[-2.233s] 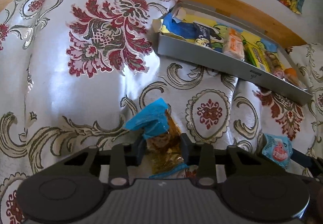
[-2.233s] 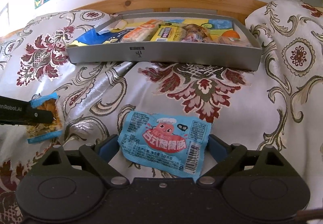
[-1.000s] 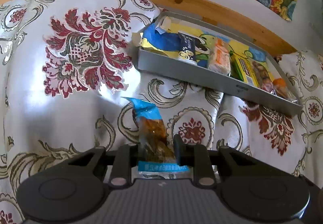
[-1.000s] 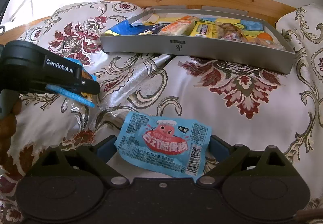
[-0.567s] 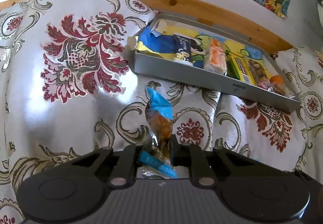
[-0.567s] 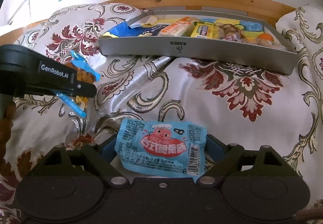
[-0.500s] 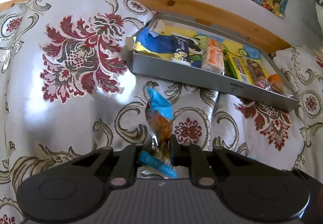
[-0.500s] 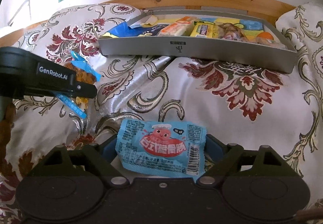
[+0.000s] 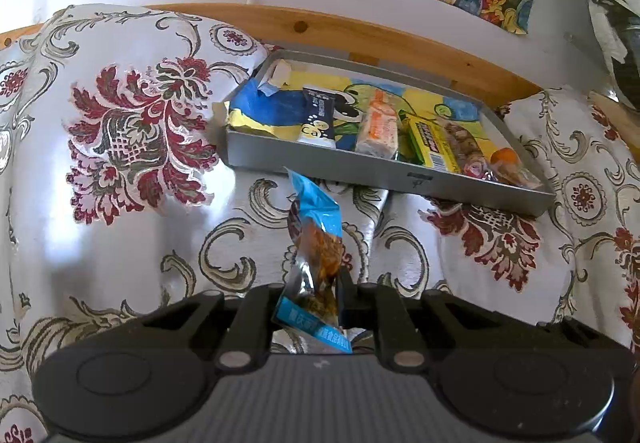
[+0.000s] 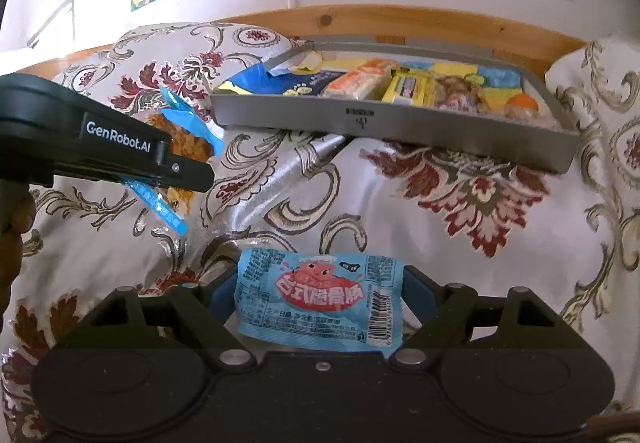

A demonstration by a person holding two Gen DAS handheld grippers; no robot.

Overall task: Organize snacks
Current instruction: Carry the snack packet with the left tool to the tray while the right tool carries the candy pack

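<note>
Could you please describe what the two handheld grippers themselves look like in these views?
Both are matte black plastic. Each wrist view shows a ribbed grey-black deck flanked by two round discs, with silver pivot pins on the linkages. The right gripper has blue finger pads. The left gripper carries white "GenRobot.AI" lettering on its side. No cables or sleeves show.

My two views are bright with daylight. The satin cloth (image 9: 120,211) glares white on the left and washes out its pattern there. The grey tray (image 10: 392,123) throws a soft shadow on the cloth beneath its near wall. Both pictures bulge like a fisheye, bending the wooden rail (image 9: 360,35) and darkening the corners. Detail stays sharp mid-frame and softens at the edges.
</note>
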